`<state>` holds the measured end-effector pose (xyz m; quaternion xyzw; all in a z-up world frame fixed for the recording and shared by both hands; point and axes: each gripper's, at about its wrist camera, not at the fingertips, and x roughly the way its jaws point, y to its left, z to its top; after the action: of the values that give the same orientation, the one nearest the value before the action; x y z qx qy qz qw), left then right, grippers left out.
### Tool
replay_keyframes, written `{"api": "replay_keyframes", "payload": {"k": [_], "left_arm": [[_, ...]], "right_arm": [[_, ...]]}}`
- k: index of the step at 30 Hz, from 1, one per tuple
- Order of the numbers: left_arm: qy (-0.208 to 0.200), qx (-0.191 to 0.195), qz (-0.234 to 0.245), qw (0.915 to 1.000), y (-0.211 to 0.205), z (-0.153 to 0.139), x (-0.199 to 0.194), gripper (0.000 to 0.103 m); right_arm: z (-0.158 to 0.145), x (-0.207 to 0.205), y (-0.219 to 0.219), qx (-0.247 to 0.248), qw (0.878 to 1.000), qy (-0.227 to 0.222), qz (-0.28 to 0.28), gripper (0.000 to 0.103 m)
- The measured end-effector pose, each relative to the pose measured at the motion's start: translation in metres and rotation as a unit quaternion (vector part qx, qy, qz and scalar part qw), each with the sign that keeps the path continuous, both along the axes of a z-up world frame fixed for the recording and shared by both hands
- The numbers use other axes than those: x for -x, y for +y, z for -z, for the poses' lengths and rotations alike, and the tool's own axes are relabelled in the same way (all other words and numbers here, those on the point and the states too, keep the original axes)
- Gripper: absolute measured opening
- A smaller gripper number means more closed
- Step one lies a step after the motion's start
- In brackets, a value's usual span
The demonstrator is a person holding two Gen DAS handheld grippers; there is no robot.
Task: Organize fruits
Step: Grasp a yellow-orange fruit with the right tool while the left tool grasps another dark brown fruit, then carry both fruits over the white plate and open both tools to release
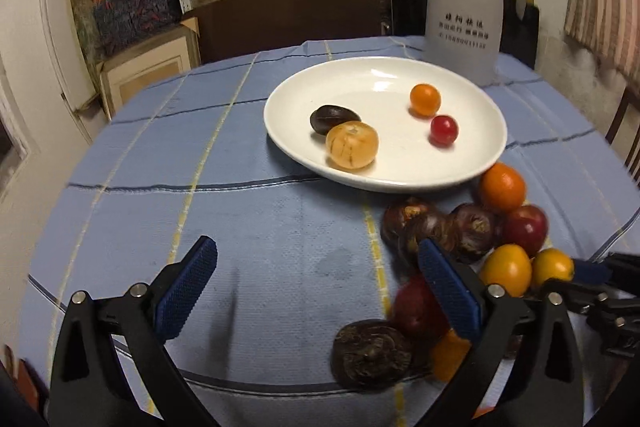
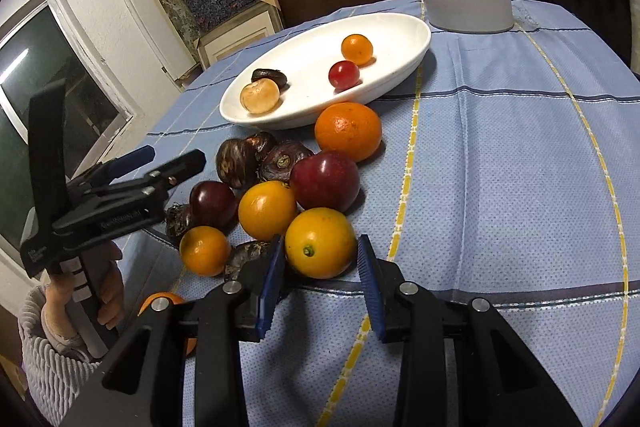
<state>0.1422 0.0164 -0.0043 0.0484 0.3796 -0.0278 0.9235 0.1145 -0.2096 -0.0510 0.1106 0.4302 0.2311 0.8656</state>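
The right claw (image 2: 322, 267) pinches a yellow fruit (image 2: 320, 243) at the near edge of the fruit pile (image 2: 280, 187) on the table (image 2: 500, 167). The left claw (image 1: 316, 287) is spread wide w/ nothing in it. Four small fruits sit in the white plate (image 2: 400, 75) already; approx. ten more are left outside, so the job looks under half done.
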Motion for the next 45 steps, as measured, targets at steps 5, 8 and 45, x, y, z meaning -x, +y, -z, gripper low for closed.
{"api": "replay_keyframes", "payload": {"k": [5,8,45], "left_arm": [[-0.012,-0.052,0.047,0.9975,-0.034,0.004,0.005,0.099],[0.005,-0.089,0.06,0.9942,-0.048,0.017,0.0,0.099],[0.001,0.125,0.079,0.989,0.002,-0.032,-0.008,0.037]], "right_arm": [[-0.001,0.001,0.001,0.002,1.0,-0.001,0.0,0.037],[-0.001,0.001,0.0,0.002,1.0,-0.001,0.0,0.037],[-0.033,0.001,-0.027,-0.054,0.996,-0.06,0.045,0.037]]}}
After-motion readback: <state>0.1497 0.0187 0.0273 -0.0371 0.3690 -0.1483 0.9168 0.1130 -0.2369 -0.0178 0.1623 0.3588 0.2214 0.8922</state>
